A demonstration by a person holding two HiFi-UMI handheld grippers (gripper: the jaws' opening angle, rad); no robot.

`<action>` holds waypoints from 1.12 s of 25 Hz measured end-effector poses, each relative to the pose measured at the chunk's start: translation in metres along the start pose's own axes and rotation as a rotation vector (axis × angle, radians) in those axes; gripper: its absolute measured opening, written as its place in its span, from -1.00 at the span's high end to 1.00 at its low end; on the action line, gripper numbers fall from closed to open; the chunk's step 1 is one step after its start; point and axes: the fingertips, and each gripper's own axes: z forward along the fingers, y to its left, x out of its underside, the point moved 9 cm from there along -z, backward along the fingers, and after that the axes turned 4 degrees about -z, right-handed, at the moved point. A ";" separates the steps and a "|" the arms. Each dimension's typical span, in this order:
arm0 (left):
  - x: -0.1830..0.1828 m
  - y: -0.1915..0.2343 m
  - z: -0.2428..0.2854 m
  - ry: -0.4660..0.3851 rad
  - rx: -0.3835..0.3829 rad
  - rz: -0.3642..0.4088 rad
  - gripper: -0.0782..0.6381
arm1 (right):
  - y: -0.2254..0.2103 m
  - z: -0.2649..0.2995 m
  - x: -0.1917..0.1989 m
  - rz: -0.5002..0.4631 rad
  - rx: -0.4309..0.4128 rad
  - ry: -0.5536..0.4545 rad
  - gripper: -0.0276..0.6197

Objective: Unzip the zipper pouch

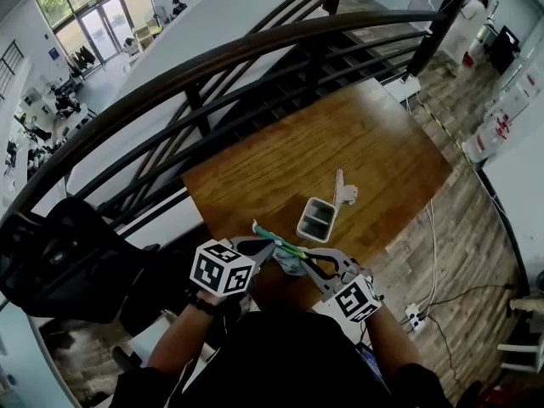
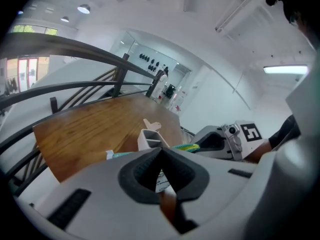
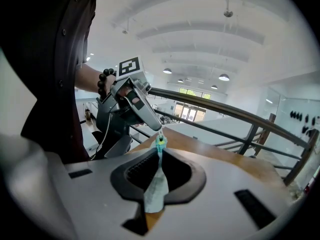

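Observation:
Both grippers hold the small pale pouch [image 1: 289,260] with a teal zipper in the air over the near edge of the wooden table [image 1: 280,160]. My left gripper [image 1: 270,250] is shut, and its tips pinch the zipper pull [image 3: 160,135] at the pouch's top end. In the left gripper view, the teal zipper band [image 2: 124,154] runs just past the shut left gripper [image 2: 161,150]. My right gripper [image 3: 161,156] is shut on the pouch's fabric [image 3: 156,186], which hangs down between its pads. In the head view, the right gripper [image 1: 303,263] sits close beside the left one.
A white two-compartment holder [image 1: 317,219] stands on the table just beyond the grippers, with a small white piece [image 1: 344,192] behind it. A dark curved railing [image 1: 255,53] runs past the table's far and left sides. A black chair [image 1: 68,262] is at the left.

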 end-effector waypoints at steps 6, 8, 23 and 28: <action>0.004 0.002 -0.002 0.006 0.000 -0.026 0.75 | 0.000 -0.001 0.004 0.014 0.001 0.000 0.85; 0.004 0.002 -0.003 0.002 0.006 -0.039 0.75 | 0.000 -0.002 0.005 0.014 0.004 -0.001 0.85; 0.007 0.012 -0.002 0.004 -0.050 -0.046 0.75 | -0.005 -0.007 0.011 0.022 0.011 0.005 0.85; 0.008 0.016 -0.001 -0.002 -0.084 -0.043 0.75 | -0.004 -0.010 0.016 0.029 0.016 0.012 0.85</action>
